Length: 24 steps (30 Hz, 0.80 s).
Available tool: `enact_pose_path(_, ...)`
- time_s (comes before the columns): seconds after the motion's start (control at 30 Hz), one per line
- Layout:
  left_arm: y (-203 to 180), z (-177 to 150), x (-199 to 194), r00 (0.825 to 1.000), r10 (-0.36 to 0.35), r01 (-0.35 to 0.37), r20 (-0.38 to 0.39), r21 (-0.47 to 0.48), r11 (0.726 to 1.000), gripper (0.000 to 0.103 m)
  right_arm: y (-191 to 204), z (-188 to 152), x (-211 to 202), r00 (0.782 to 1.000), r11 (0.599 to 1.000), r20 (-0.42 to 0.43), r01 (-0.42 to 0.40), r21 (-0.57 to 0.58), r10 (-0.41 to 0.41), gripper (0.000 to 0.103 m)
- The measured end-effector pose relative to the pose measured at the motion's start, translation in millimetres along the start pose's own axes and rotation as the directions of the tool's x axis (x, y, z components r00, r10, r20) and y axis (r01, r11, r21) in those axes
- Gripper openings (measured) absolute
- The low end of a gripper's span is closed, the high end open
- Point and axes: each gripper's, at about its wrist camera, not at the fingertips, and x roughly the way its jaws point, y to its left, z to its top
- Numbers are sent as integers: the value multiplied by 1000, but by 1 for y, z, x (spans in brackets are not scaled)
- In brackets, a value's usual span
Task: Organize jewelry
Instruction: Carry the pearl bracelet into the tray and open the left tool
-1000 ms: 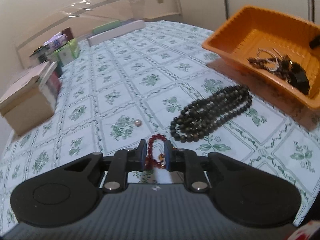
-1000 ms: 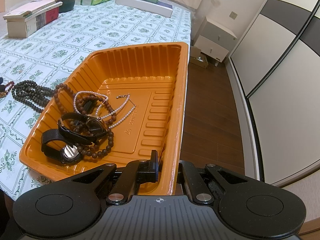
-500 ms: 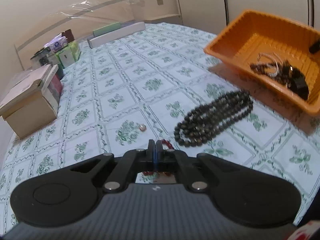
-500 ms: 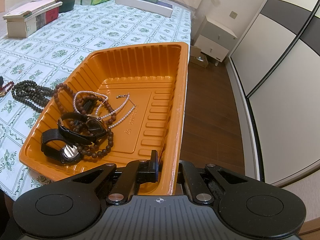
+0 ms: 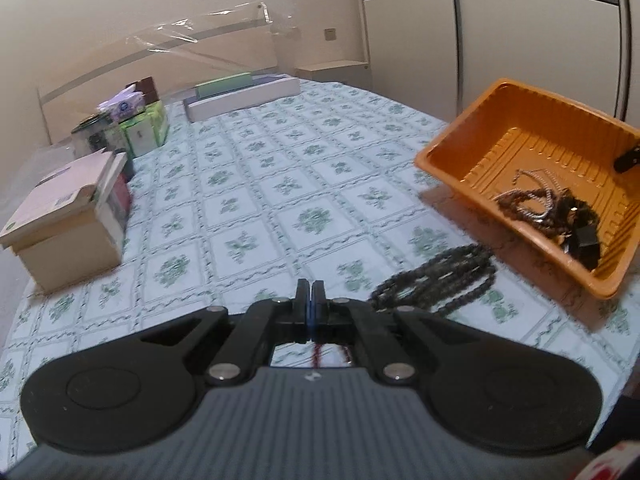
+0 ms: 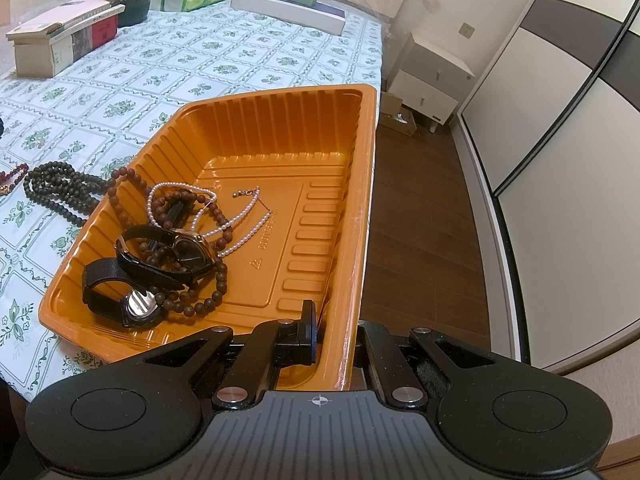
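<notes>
Floral tablecloth (image 5: 304, 184) under left gripper (image 5: 310, 300), pressed together on red bead bracelet (image 5: 318, 354) beside dark bead necklace (image 5: 436, 280); from the right wrist, right gripper (image 6: 334, 330) pinching orange tray (image 6: 280, 128) wall, watches and pearls inside.

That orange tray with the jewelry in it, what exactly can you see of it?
The orange tray looks like thin moulded plastic, rectangular, with ribbed sloping walls and a stepped floor with embossed marks. It sits at the edge of the floral tablecloth. The right tongs are shut on its near wall, one finger inside and one outside. Inside lie brown bead strings, a pearl strand and two black-strapped watches. A dark bead necklace lies just outside its left wall.
</notes>
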Motion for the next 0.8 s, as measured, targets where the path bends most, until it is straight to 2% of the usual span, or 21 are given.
enact_pose_path(0.2, -39, 21, 7, 995, -94, 94, 33, -1, 996, 0, 0, 0, 0, 1000, 1000, 0, 0, 0, 0, 3)
enact_pose_path(0.43, -102, 54, 20, 967, -241, 239, 82, 31, 970, 0, 0, 0, 0, 1000, 1000, 0, 0, -1, 0, 3)
enact_pose_path(0.6, -137, 69, 31, 952, -295, 289, 87, 77, 954, 0, 0, 0, 0, 1000, 1000, 0, -1, 0, 1, 3)
enact_pose_path(0.8, -160, 79, 39, 941, -327, 316, 85, 119, 941, 0, 2, 0, -1, 1000, 1000, 0, -4, 2, 4, 3)
